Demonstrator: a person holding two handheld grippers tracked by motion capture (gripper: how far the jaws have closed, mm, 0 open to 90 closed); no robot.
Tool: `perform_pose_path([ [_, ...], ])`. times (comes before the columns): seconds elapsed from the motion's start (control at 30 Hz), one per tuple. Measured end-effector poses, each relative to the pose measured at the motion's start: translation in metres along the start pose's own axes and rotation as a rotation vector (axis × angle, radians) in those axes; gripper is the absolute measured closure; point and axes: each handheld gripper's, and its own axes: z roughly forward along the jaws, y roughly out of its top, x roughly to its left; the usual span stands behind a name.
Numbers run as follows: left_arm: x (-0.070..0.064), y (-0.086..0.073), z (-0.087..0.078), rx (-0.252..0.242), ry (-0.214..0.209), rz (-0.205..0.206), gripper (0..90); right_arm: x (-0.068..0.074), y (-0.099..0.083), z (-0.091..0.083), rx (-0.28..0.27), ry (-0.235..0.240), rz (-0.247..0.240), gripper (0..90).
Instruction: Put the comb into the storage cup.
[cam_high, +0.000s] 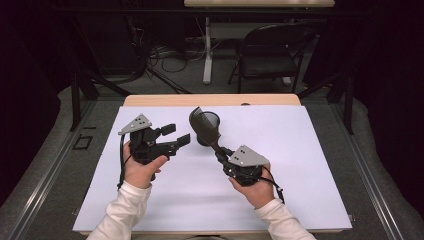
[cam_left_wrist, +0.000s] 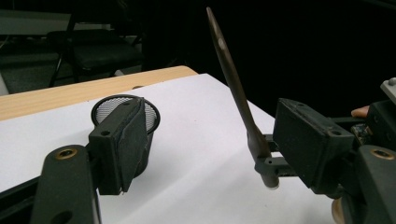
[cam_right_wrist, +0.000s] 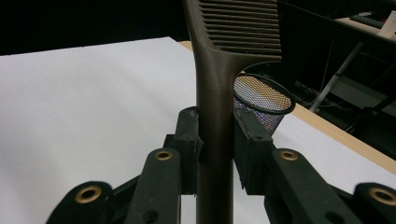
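A dark slotted spatula (cam_high: 202, 126) is gripped by its handle in my right gripper (cam_high: 223, 155), which is shut on it; the blade points up and away, in front of a black mesh cup (cam_high: 215, 119). In the right gripper view the handle (cam_right_wrist: 215, 116) stands between both pads of the gripper (cam_right_wrist: 217, 154), and the mesh cup (cam_right_wrist: 262, 94) sits just behind. My left gripper (cam_high: 176, 134) hovers open to the left of the cup, holding nothing. In the left gripper view its wide-apart jaws (cam_left_wrist: 215, 140) frame the cup (cam_left_wrist: 109, 105) and the thin edge of the spatula (cam_left_wrist: 233, 86).
A white sheet (cam_high: 290, 150) covers most of the wooden table (cam_high: 165, 100). Beyond the far edge stand a black folding chair (cam_high: 270, 50) and a table leg with cables on the floor. Dark surroundings lie on both sides.
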Motion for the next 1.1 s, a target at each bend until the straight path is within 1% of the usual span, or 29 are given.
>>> perform_pose_path([
  [0.17, -0.002, 0.001, 0.002, -0.003, -0.008, 0.001, 29.3, 0.002, -0.002, 0.001, 0.003, -0.009, -0.003, 73.2],
  [0.23, -0.003, 0.002, 0.002, -0.007, -0.017, -0.005, 31.9, 0.003, -0.002, 0.002, 0.004, -0.011, -0.006, 73.2],
  [0.27, -0.004, 0.003, 0.002, -0.018, -0.021, -0.012, 32.5, 0.004, -0.003, 0.002, 0.004, -0.012, -0.006, 73.2],
  [0.43, -0.005, 0.003, -0.001, -0.008, -0.020, -0.008, 34.6, 0.009, -0.004, 0.003, -0.001, -0.014, -0.013, 73.2],
  [0.53, -0.003, 0.001, -0.001, -0.005, -0.021, -0.018, 34.8, 0.013, -0.005, 0.004, -0.001, -0.014, -0.019, 73.2],
  [0.67, -0.002, -0.002, -0.002, -0.009, -0.005, -0.034, 36.4, 0.017, -0.007, 0.005, 0.003, -0.018, -0.031, 73.2],
  [0.73, -0.001, -0.003, -0.002, -0.013, -0.011, -0.053, 37.0, 0.019, -0.008, 0.006, 0.003, -0.018, -0.035, 73.2],
  [0.8, 0.000, -0.004, -0.003, -0.013, -0.002, -0.054, 37.0, 0.021, -0.009, 0.007, 0.006, -0.017, -0.037, 73.2],
  [1.0, 0.000, -0.007, -0.001, -0.011, -0.005, -0.078, 37.4, 0.025, -0.012, 0.008, 0.013, -0.015, -0.050, 73.2],
  [1.1, 0.001, -0.008, -0.001, -0.014, 0.002, -0.088, 38.1, 0.027, -0.013, 0.009, 0.011, -0.013, -0.053, 73.2],
])
